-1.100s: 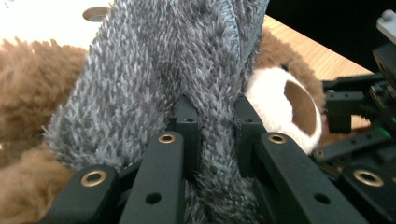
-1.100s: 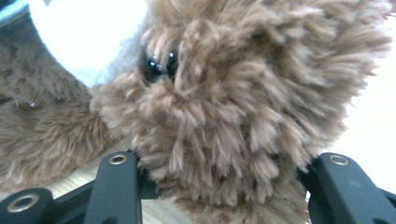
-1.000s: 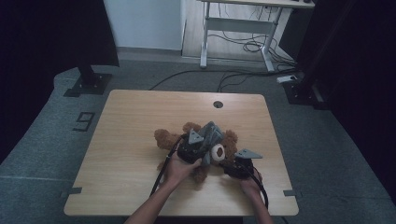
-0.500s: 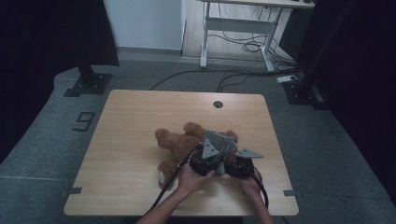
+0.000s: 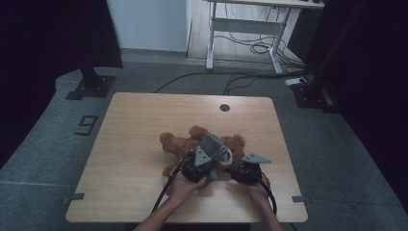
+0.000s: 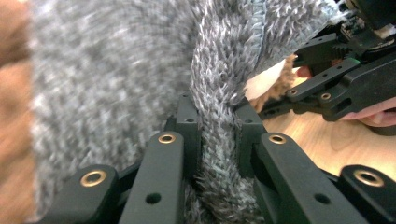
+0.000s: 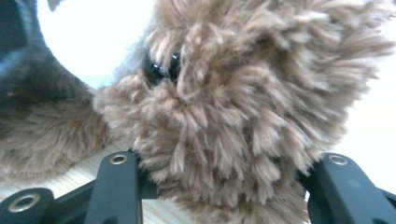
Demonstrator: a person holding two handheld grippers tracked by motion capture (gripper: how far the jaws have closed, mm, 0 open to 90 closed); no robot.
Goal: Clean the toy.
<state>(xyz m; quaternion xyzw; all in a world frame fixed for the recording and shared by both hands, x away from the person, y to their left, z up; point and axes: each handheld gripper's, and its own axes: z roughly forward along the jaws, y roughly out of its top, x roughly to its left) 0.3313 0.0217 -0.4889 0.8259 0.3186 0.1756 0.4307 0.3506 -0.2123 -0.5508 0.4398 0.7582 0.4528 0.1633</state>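
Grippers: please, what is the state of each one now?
Left gripper: shut on the grey fuzzy cloth.
Right gripper: shut on the teddy bear.

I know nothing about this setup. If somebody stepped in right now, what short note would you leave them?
Left gripper: shut on a fold of the grey knitted garment.
Right gripper: shut on the brown teddy bear, its jaws either side of the furry head.
The bear lies on the wooden table, near the front edge, with the garment over its middle.
Done: both things are gripped.
Left: probably working the garment along the bear; whether it goes on or off I cannot tell.
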